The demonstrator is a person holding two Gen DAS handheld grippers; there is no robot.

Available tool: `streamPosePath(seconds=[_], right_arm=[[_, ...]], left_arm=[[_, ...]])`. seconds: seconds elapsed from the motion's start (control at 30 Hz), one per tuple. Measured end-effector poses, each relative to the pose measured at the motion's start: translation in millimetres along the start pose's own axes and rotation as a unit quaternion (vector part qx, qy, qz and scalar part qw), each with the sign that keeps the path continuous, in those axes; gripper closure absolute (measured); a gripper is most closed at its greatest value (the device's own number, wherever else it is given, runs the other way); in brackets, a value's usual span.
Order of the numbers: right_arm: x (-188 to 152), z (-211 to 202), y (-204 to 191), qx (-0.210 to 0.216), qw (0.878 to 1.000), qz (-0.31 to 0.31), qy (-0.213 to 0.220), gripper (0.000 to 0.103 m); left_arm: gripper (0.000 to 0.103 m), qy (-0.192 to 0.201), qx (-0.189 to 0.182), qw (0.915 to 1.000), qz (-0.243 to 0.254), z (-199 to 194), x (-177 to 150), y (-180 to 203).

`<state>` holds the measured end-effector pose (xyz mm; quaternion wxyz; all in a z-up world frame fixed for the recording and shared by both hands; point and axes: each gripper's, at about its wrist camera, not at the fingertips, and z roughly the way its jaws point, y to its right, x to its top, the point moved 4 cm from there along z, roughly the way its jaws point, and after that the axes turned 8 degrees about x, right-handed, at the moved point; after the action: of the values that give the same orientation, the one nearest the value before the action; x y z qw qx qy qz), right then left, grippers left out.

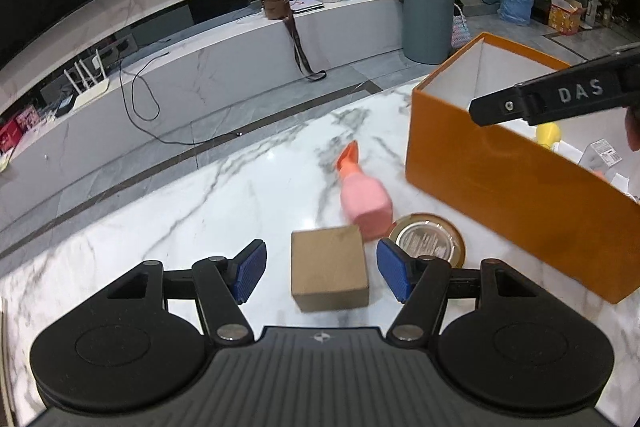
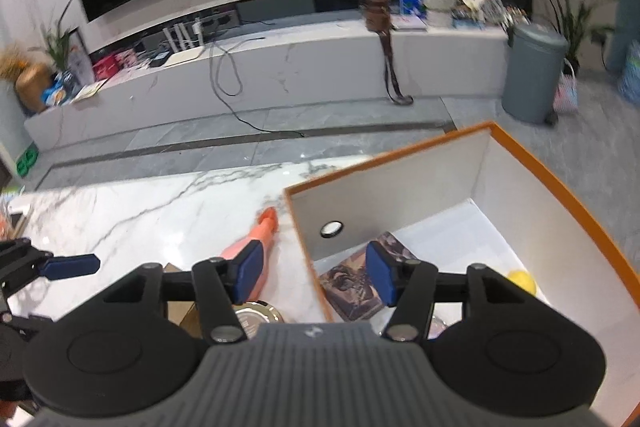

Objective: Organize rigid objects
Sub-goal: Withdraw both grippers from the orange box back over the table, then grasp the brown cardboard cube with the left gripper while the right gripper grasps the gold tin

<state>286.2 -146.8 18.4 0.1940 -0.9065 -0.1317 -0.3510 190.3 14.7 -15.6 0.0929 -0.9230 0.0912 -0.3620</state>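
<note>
Left gripper [image 1: 321,269], fingers spread, is being held around a small cardboard box [image 1: 329,269] at lower centre, unpinched. Pink spray bottle [image 1: 362,195] and round tin lid [image 1: 427,240] are lying just beyond. Right gripper [image 2: 314,273], fingers spread and empty, is being held over the orange box [image 2: 532,163] rim, right of frame.

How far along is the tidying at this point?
Partly done: the orange box already holds a patterned booklet and a yellow item. Nothing is in hand; the open left gripper frames the small cardboard box. The pink spray bottle and round tin remain on the table.
</note>
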Motion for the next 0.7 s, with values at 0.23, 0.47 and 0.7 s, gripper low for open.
streamPosePath(seconds=[0.23,0.47,0.7], right_arm=[[-18,-6,-29,-0.015,0.997,-0.080,0.019,0.046],[-42,-3,-49,-0.010,0.988,-0.152,0.002,0.046],[-66,14,-59,0.004,0.980,-0.197,-0.029,0.046]], left_arm=[[0.026,0.005,-0.008,0.9995,-0.029,9,-22,-13],[0.024,0.001,-0.032,0.9970,-0.070,19,-30,-28],[0.021,0.014,-0.044,0.9967,-0.066,24,-31,-23]])
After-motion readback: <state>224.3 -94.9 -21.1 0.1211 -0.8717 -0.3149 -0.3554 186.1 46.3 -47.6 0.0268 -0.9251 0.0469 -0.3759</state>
